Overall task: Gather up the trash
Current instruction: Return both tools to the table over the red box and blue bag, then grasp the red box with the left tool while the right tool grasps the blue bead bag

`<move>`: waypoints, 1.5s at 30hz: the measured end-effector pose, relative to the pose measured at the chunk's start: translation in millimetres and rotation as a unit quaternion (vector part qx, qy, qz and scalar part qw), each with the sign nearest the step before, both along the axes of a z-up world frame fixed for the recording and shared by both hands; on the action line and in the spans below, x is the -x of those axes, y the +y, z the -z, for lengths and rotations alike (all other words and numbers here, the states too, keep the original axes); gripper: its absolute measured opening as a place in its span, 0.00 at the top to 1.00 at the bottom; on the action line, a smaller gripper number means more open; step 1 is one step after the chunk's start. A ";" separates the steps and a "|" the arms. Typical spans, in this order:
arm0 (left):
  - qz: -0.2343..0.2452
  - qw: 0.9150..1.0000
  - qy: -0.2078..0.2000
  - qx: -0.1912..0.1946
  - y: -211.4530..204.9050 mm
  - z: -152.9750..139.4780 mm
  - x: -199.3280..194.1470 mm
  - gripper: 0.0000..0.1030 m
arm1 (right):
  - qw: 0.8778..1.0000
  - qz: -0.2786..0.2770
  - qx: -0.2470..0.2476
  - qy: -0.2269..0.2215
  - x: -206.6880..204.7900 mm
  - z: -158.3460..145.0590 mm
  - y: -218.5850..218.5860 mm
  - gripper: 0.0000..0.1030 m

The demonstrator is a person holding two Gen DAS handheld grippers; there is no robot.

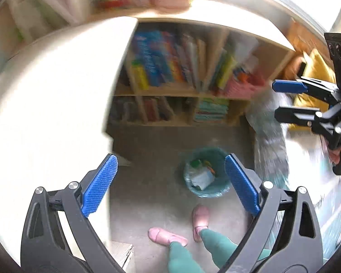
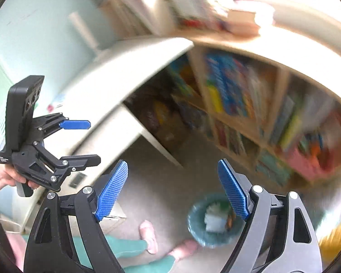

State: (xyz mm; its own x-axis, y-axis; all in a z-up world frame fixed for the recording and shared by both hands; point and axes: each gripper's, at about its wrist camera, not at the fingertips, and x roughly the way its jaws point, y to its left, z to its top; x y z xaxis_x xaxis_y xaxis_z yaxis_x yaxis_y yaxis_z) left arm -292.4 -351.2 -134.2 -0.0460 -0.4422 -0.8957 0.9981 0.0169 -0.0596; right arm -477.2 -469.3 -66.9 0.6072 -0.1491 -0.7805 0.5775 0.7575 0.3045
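Teal-lined trash bin point(image 1: 205, 173) point(image 2: 212, 221) upright on the grey floor, at 5 o'clock in both views; holds white crumpled trash point(image 1: 201, 177), green and orange scraps.

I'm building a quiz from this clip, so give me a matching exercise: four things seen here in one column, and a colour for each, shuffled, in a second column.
Things:
1. trash bin
2. slippers
3. leggings
4. desk

Colours:
A. pink
B. white
C. light blue liner, with trash inside
D. teal green

Pairs: 1-C, 2-A, 3-D, 4-B

Both the left gripper and the right gripper are open and hold nothing above the floor.
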 end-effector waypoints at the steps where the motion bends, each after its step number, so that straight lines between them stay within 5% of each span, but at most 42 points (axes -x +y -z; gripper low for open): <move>1: -0.016 1.000 -0.002 0.006 7.6 -6.2 -15.6 0.09 | 1.000 -0.018 0.007 -0.003 -16.4 -6.9 0.6 0.21; 7: -0.128 0.991 -0.014 0.034 70.0 -34.4 -118.6 0.09 | 0.990 -0.132 0.035 -0.026 -139.6 -42.8 19.3 0.21; 17: -0.311 0.949 -0.036 0.035 183.8 -46.3 -285.0 0.09 | 0.963 -0.264 0.043 -0.028 -319.8 -50.1 82.2 0.21; 23: -0.373 0.926 -0.037 0.039 226.5 -48.5 -352.1 0.09 | 0.948 -0.317 0.038 -0.023 -411.4 -39.2 114.3 0.21; 30: -0.428 0.902 -0.033 0.041 250.2 -44.6 -409.0 0.09 | 0.932 -0.361 0.029 -0.008 -500.5 -24.8 133.1 0.21; 35: -0.478 0.877 -0.006 0.050 249.4 -39.7 -451.9 0.09 | 0.921 -0.388 0.026 0.018 -560.4 -8.0 139.6 0.22; 45: -0.511 0.859 0.006 0.026 219.5 -9.2 -525.0 0.09 | 0.909 -0.412 0.015 0.058 -631.9 39.5 145.5 0.30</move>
